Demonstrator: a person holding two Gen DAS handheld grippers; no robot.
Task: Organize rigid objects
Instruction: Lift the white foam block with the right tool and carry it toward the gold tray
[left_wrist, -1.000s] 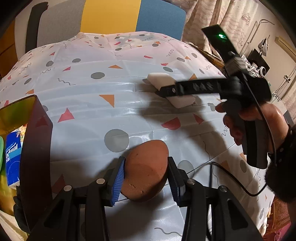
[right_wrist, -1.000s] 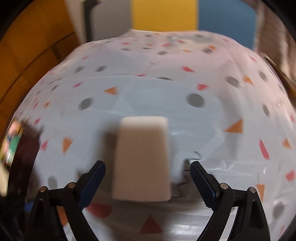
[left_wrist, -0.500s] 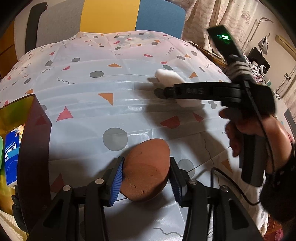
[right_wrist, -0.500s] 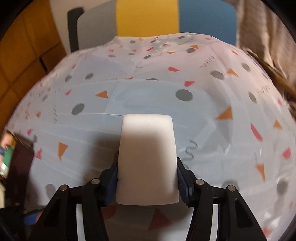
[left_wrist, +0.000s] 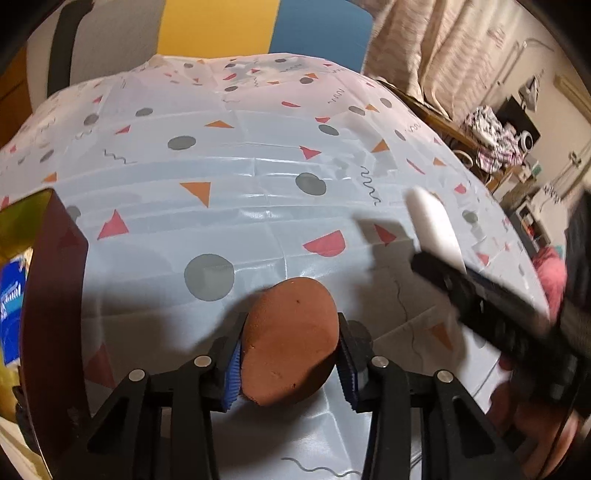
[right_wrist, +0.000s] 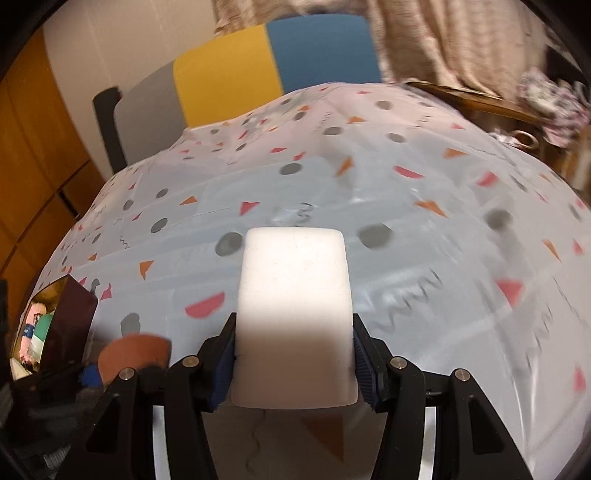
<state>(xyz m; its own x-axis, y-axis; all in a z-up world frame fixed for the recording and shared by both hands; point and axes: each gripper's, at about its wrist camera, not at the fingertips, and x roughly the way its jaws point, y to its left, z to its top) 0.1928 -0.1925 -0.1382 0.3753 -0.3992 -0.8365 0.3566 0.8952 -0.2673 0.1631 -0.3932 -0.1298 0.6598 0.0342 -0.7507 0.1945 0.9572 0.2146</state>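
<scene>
Lifted off the table's far right part since the earlier frame, the white block (right_wrist: 293, 317) now rides clamped in the right gripper (right_wrist: 293, 365), long axis along its fingers. Left gripper (left_wrist: 290, 363) is closing on the brown oval (left_wrist: 290, 341) near the table's (left_wrist: 236, 184) front-left edge, closer to the dark bin (left_wrist: 55, 295) at left.

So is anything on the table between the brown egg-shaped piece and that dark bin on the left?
Nothing visible: only bare patterned tablecloth lies between the brown egg-shaped piece, clamped in the left gripper, and the dark bin.
</scene>
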